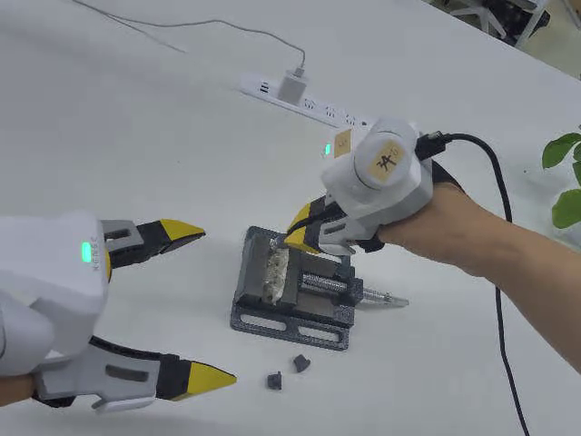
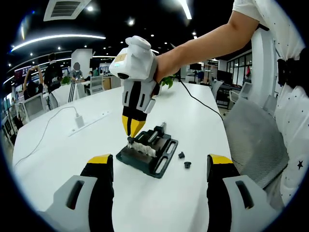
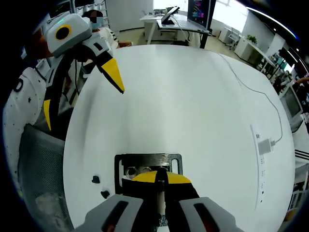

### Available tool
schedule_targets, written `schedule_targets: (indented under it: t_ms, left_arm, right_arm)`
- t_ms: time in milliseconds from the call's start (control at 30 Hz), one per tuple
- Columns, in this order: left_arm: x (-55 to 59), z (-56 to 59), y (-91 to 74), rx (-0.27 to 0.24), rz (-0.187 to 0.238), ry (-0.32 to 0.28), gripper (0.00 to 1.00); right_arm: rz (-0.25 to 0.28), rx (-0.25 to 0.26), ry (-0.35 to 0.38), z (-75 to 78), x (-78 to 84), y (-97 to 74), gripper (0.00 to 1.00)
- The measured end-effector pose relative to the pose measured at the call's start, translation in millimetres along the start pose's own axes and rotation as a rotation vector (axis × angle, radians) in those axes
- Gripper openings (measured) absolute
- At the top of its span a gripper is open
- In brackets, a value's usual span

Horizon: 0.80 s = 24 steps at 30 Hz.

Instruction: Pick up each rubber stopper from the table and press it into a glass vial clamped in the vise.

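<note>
Surface [image 1: 136, 136] is showing smooth matt white. Vise [image 1: 272, 320] is looking dark matt metal, its screw [image 1: 381, 297] gleaming bare steel. Stoppers [image 1: 301, 363] are reading dull dark rubber. Right gripper [image 1: 295, 232] shell is shining glossy white plastic.

Yellow-tipped fingers [image 1: 204, 374]; dark, perhaps black, stoppers [image 1: 301, 363]

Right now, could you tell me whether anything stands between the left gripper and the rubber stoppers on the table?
Nothing visible does. Both rubber stoppers lie on bare table beside the vise, ahead of the open jaws of the left gripper; the right gripper is over the vise.
</note>
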<state>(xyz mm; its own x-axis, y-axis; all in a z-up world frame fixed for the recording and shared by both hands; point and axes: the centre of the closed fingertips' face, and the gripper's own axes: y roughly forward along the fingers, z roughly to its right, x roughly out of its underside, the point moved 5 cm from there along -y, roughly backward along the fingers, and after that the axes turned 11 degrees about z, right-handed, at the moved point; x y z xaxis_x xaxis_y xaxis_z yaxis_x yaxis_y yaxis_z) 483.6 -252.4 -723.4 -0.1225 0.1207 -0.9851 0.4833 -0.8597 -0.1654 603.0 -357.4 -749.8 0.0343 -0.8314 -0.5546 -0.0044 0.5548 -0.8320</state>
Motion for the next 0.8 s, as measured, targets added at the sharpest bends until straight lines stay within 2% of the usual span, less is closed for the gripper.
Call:
schedule_targets:
  t_ms: [333,633,800]
  left_arm:
    - [0.1,-0.6,0.2,-0.002,0.003,-0.004,0.78]
    - [-0.4,-1.3,-0.1,-0.004,0.007,-0.003,0.78]
    - [-1.2,-1.2,0.5,-0.004,0.011,-0.003,0.78]
  right_arm:
    - [-0.011,-0.007,-0.003,1.5,1.4,4.4,0.0]
    - [-0.037,-0.011,-0.077,-0.9,-0.3,5.9,0.0]
    - [-0.034,-0.006,-0.06,0.1,0.2,6.2,0.0]
